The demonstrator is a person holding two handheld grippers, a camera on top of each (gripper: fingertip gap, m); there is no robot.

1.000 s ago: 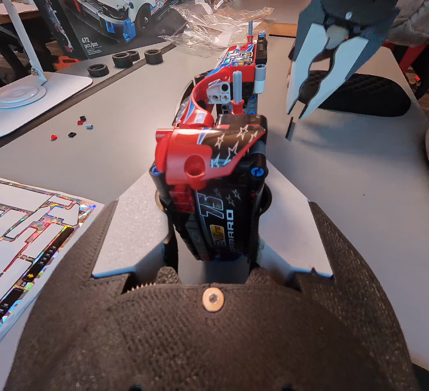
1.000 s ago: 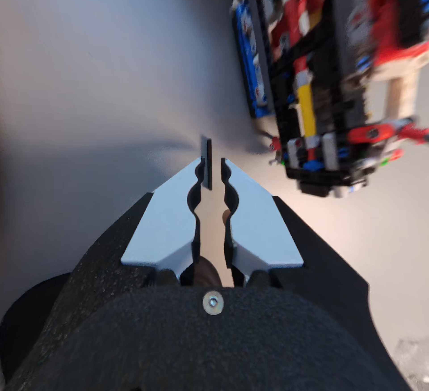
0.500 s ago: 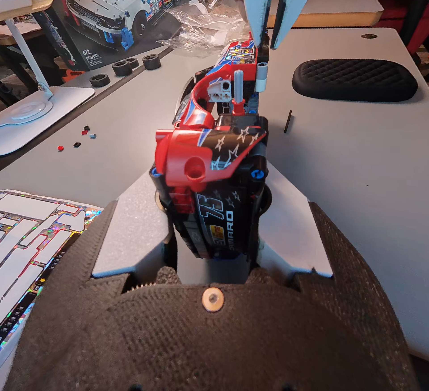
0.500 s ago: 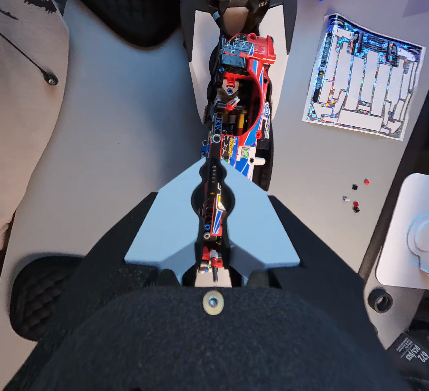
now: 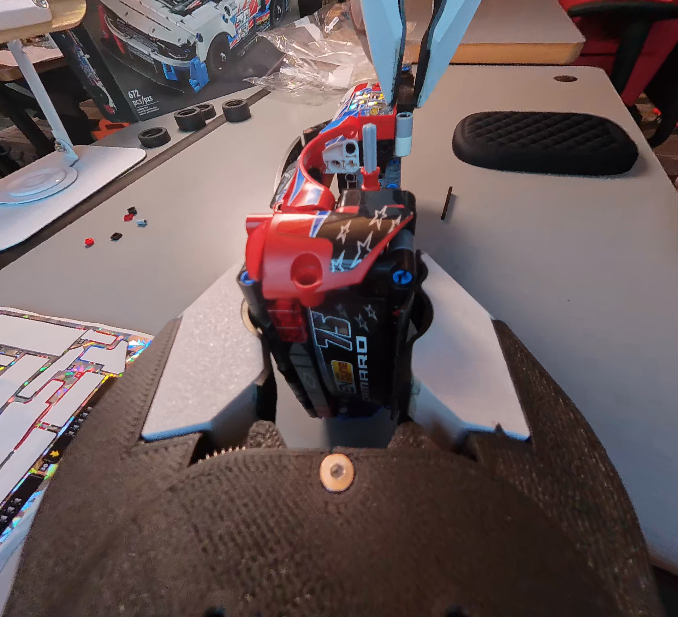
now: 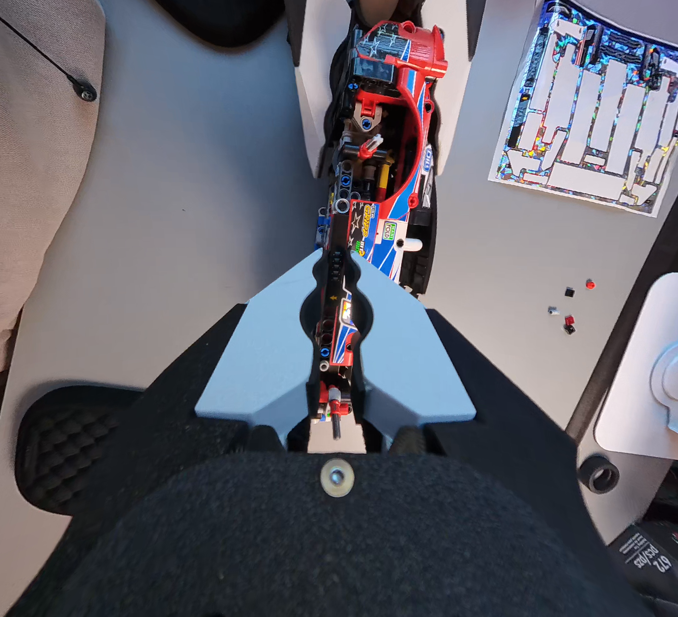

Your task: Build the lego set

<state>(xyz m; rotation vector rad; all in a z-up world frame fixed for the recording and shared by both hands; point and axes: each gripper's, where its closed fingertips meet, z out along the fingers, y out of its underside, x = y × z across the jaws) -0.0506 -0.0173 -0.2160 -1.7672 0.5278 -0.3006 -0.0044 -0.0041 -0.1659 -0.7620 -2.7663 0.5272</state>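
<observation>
The part-built red, black and blue lego car (image 5: 330, 287) lies on its side on the grey table (image 5: 550, 306). My left gripper (image 5: 330, 269) is shut on the car's near end, its white fingers (image 5: 205, 342) on either side. My right gripper (image 5: 405, 100) comes down from above and is shut on the car's far end. In the right wrist view the right gripper (image 6: 337, 254) clamps a thin black beam edge of the car (image 6: 396, 86), and the left gripper (image 6: 378, 159) holds the other end. A thin black axle (image 5: 446, 203) lies loose on the table to the right.
A holographic sticker sheet (image 5: 55, 379) lies at the left. Small loose pieces (image 5: 128, 218), black tyres (image 5: 190, 119), the set's box (image 5: 183, 12), a plastic bag (image 5: 315, 56) and a white lamp base (image 5: 55, 174) sit at the back left. A black pad (image 5: 543, 144) lies at the right. The left gripper's tips are roughly 8 cm from the right gripper's.
My right gripper left the black axle on the table, swung over to the car's far end and closed on it. The left gripper kept its hold.
</observation>
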